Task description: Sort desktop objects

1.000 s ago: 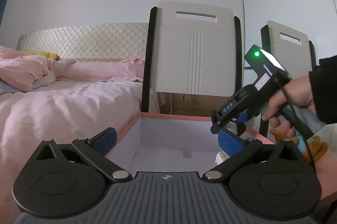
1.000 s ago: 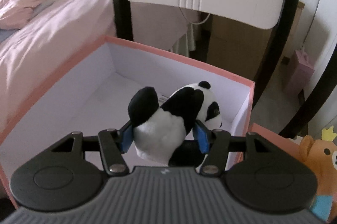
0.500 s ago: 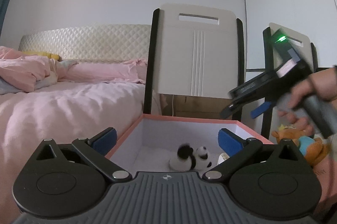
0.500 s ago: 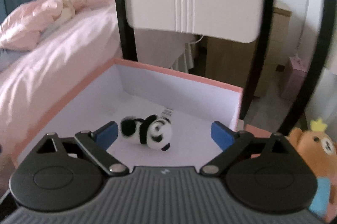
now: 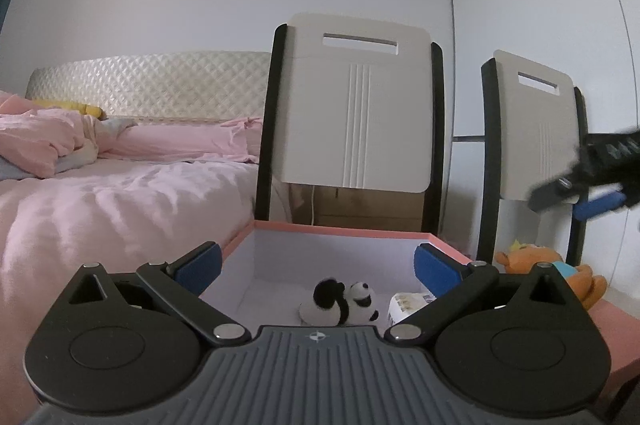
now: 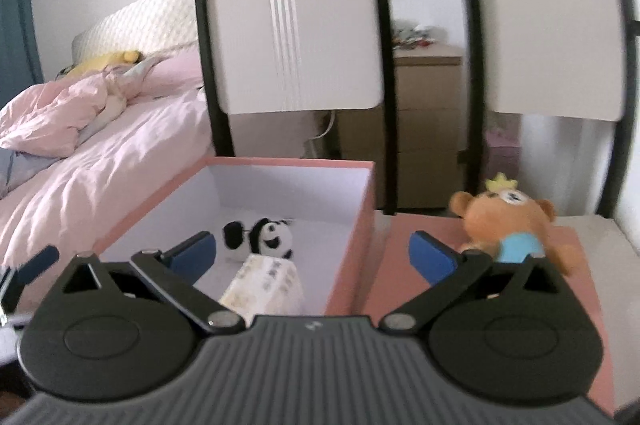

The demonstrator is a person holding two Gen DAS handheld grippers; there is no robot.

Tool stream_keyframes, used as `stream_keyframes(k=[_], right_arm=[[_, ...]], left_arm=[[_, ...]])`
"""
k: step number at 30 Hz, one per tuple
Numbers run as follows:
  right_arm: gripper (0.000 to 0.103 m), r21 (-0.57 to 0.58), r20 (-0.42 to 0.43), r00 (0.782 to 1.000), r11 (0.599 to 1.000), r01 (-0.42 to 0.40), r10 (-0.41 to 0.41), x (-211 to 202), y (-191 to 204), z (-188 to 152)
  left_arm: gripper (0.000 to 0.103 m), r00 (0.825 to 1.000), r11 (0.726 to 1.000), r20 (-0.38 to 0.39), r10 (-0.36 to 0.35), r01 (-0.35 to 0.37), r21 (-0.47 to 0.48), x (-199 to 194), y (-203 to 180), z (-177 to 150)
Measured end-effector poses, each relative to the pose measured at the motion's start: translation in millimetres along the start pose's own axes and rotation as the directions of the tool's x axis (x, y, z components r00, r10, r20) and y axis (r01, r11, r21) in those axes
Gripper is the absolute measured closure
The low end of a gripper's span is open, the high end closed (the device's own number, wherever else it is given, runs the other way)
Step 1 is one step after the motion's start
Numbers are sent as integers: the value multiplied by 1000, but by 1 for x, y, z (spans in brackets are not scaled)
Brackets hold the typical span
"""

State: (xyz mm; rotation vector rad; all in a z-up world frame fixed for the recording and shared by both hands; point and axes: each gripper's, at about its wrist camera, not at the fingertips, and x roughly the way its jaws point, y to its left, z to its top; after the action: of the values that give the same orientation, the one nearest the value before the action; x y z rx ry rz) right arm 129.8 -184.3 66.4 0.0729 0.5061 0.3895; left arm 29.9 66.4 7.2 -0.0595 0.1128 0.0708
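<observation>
A pink box [image 6: 352, 221] with a white inside holds a small panda plush [image 6: 264, 237] and a pale printed packet [image 6: 264, 289]. The box [image 5: 344, 231], the panda [image 5: 344, 303] and the packet [image 5: 404, 307] also show in the left wrist view. An orange bear plush [image 6: 508, 225] with a blue shirt lies on the pink surface to the right of the box; it also shows in the left wrist view [image 5: 548, 267]. My right gripper [image 6: 314, 255] is open and empty, above the box's right wall. My left gripper [image 5: 318, 267] is open and empty in front of the box.
Two white chair backs [image 6: 296, 25] [image 6: 556, 25] stand behind the box. A bed with pink bedding [image 5: 100, 193] lies to the left. A wooden drawer unit [image 6: 428, 129] stands behind the chairs. The right gripper's tip [image 5: 576, 185] shows at the left wrist view's right edge.
My right gripper opened and dropped the panda into the box, then pulled back up and to the right. The left gripper has stayed open and has barely moved.
</observation>
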Motion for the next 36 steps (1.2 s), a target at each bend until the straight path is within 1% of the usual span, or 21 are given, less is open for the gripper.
stream_keyframes(k=[5,9,12,16,18,19,22,24,27,29,36], right_arm=[[0,-11,115,992,998,55,-53,-30,2,-36],[0,4,204,974,995,99,-97,-43,-1,-67],[0,36,220,968,993,117,-122,-46,-6,-90],[0,54,252,958,991,123,-133,-46,-6,-112],[0,61,262,954,989,136,-147,-47,-5,-115],[0,60,283,948,989,134,-146,-50,-4,-114],[0,21,336,930,989,148,-146,-56,3,-112],[0,0,344,927,987,162,-152,-55,5,-112],[0,20,328,934,990,143,-141,-51,3,-114],[0,32,325,934,989,144,-146,-49,3,-115],[0,40,328,933,989,141,-146,-48,7,-118]], left_arm=[[0,1000,1000,-4,-1,1,23,1,-7,-3],[0,1000,999,3,10,-10,48,0,-13,-7],[0,1000,998,7,29,-30,63,-1,-15,-10],[0,999,997,17,38,-39,68,-3,-19,-12],[0,999,998,15,29,-29,48,-4,-21,-13],[0,1000,999,13,23,-24,48,-5,-22,-14],[0,1000,996,20,24,-25,86,-6,-30,-16],[0,1000,995,19,18,-20,94,-6,-32,-18],[0,1000,998,7,0,-1,66,-6,-32,-19],[0,1000,998,2,-11,11,55,-7,-33,-20],[0,1000,996,2,-21,20,84,-10,-39,-23]])
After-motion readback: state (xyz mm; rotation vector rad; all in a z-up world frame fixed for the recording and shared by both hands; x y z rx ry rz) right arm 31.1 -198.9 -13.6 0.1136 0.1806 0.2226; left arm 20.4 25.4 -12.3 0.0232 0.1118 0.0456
